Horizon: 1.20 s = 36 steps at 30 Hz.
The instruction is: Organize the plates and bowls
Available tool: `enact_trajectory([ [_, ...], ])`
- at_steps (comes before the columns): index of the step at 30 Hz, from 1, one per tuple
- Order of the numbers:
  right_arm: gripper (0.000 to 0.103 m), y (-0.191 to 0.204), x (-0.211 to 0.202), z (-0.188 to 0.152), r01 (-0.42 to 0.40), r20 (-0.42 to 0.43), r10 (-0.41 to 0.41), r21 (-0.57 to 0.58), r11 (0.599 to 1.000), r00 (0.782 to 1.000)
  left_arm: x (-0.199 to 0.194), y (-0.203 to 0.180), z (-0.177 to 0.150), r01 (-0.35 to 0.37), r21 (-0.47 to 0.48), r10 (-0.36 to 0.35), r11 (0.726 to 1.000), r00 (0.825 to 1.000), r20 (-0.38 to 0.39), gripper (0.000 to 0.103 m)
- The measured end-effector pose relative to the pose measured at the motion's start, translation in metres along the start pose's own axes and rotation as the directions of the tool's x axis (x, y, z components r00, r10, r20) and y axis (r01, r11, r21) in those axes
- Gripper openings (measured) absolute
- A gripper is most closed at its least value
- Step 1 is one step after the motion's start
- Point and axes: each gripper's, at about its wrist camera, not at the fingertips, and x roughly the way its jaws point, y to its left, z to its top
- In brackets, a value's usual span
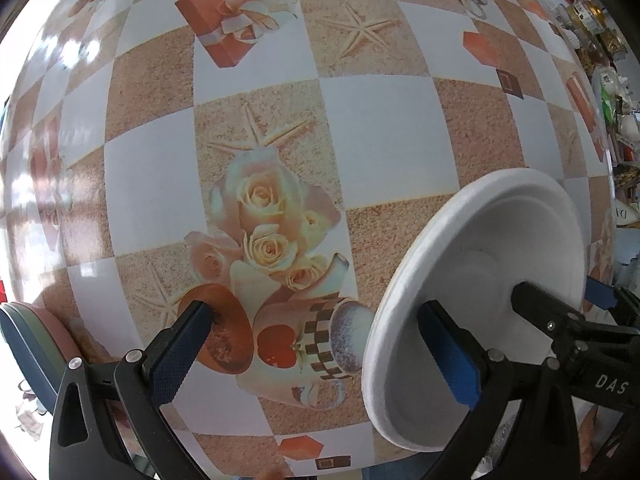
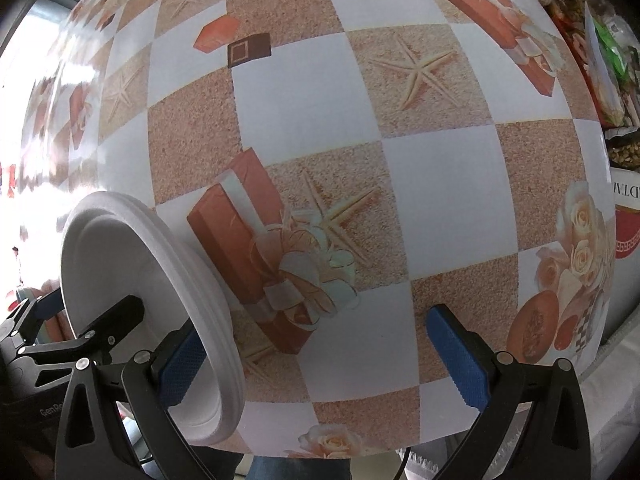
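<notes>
Standing on edge by the near side of the worktop (image 1: 380, 128), a white plate (image 1: 460, 248) sits between the left gripper (image 1: 322, 344) and right gripper (image 2: 316, 354). Both are spread wide, each with one finger against it. At near left waits a coloured stack of dishes (image 1: 28, 340). Farther off I see no other dishes, so sorting looks nearly finished.

The white plate (image 1: 472, 280) looked like matt foam with a faintly grainy rim. The tablecloth (image 2: 432, 172) was smooth, glossy printed vinyl, catching glare. Gripper fingers (image 1: 452, 352) carried blue textured rubber-like pads on smooth black plastic with metal pins.
</notes>
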Motion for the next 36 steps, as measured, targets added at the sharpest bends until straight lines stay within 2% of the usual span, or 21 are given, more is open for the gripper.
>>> enact_trajectory([
  [7, 0.103, -0.008, -0.01, -0.002, -0.007, 0.0, 0.007, 0.015, 1.0, 1.0, -0.002, 0.001, -0.004, -0.004, -0.028, 0.003, 1.0, 1.0, -0.029, 0.102],
  [10, 0.098, -0.008, -0.014, -0.001, -0.008, 0.001, 0.008, 0.006, 1.0, 1.0, -0.004, -0.002, -0.002, 0.005, -0.012, -0.005, 1.0, 0.999, -0.041, 0.096],
  [15, 0.065, 0.006, -0.022, -0.004, -0.045, -0.001, 0.045, -0.024, 0.999, 0.999, -0.01, -0.02, -0.002, 0.025, 0.043, -0.023, 0.999, 0.999, -0.037, 0.071],
  [16, 0.062, 0.008, -0.023, -0.004, -0.052, -0.003, 0.052, -0.027, 0.998, 0.999, -0.011, -0.022, -0.002, 0.029, 0.051, -0.028, 0.998, 0.999, -0.037, 0.064],
  [20, 0.038, 0.016, -0.025, -0.004, -0.095, -0.014, 0.094, -0.035, 0.995, 0.995, -0.011, -0.032, -0.003, 0.067, 0.085, -0.064, 0.994, 0.997, -0.042, 0.041],
  [22, 0.037, 0.018, -0.024, -0.004, -0.114, -0.028, 0.113, -0.027, 0.993, 0.993, -0.01, -0.034, -0.004, 0.084, 0.092, -0.08, 0.992, 0.996, -0.047, 0.037],
  [24, 0.032, 0.023, -0.024, -0.005, -0.117, -0.037, 0.116, -0.034, 0.993, 0.993, -0.01, -0.033, -0.006, 0.086, 0.097, -0.082, 0.992, 0.996, -0.047, 0.036],
  [30, 0.031, 0.038, -0.021, -0.01, -0.113, -0.063, 0.109, -0.062, 0.992, 0.992, -0.01, -0.021, -0.023, 0.09, 0.075, -0.087, 0.993, 0.995, -0.042, 0.035],
  [36, 0.031, 0.065, -0.016, -0.015, -0.12, -0.094, 0.111, -0.101, 0.988, 0.989, -0.007, 0.015, -0.045, 0.08, 0.029, -0.079, 0.996, 0.996, -0.035, 0.034],
])
